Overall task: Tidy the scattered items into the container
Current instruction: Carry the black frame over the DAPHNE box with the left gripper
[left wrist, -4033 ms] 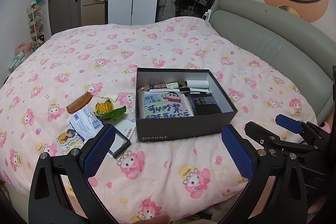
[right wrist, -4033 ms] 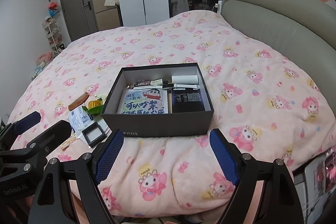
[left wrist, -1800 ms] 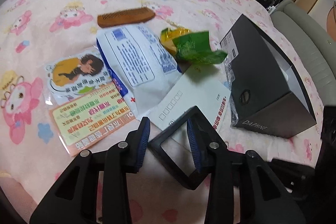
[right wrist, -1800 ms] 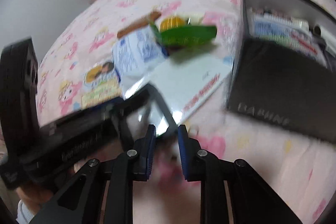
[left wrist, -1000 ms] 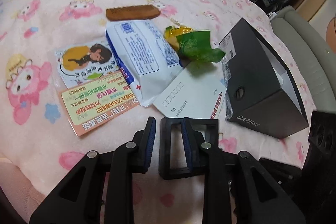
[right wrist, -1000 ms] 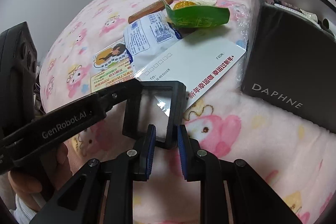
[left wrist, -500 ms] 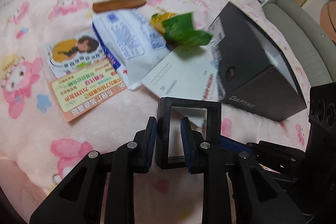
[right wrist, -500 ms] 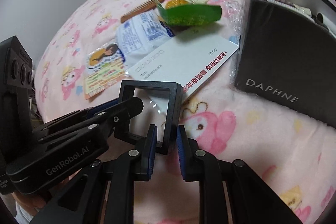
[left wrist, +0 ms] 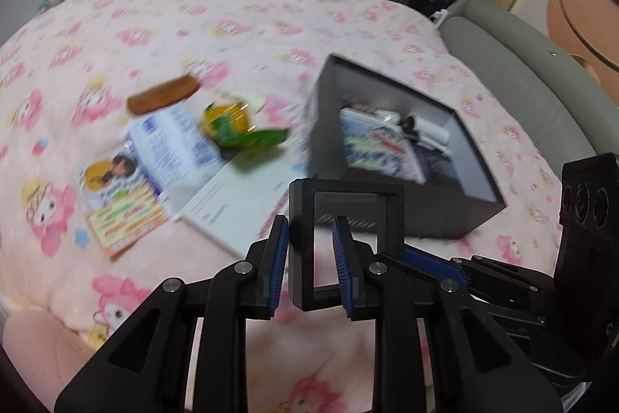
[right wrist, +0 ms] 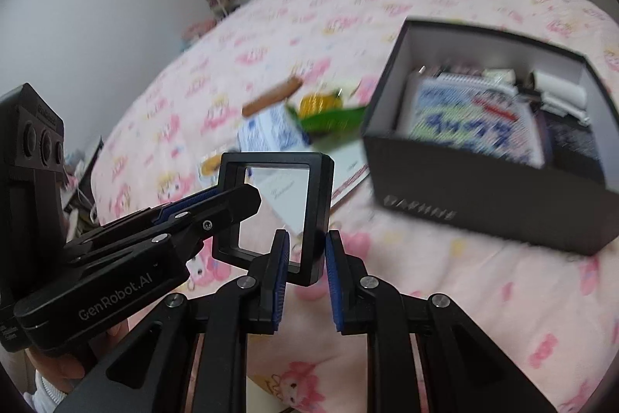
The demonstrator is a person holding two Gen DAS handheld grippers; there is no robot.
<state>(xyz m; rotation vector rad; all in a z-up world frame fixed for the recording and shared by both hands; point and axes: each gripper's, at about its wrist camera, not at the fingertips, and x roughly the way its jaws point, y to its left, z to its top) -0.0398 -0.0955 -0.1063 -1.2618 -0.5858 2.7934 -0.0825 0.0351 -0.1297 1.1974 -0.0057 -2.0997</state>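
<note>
A black square frame with a clear window (left wrist: pixel 348 185) hangs above the pink bedspread, held from both sides. My left gripper (left wrist: pixel 311 223) is shut on its left bar. In the right wrist view my right gripper (right wrist: pixel 306 239) is shut on the right bar of the frame (right wrist: pixel 271 157), and the left gripper (right wrist: pixel 247 198) reaches in from the left. The open black box (left wrist: pixel 425 219) stands just behind the frame, to the right, with a notebook and small items inside. The picture is blurred by motion.
Left of the box on the bed lie a wooden comb (left wrist: pixel 162 97), a green and yellow snack bag (left wrist: pixel 247 138), a white and blue packet (left wrist: pixel 174 146), a white envelope (left wrist: pixel 232 208) and printed cards (left wrist: pixel 123 219). A grey headboard (left wrist: pixel 522 64) runs along the right.
Both grippers have risen together with the frame, lifting it off the bedspread. The box's inside now shows in both views.
</note>
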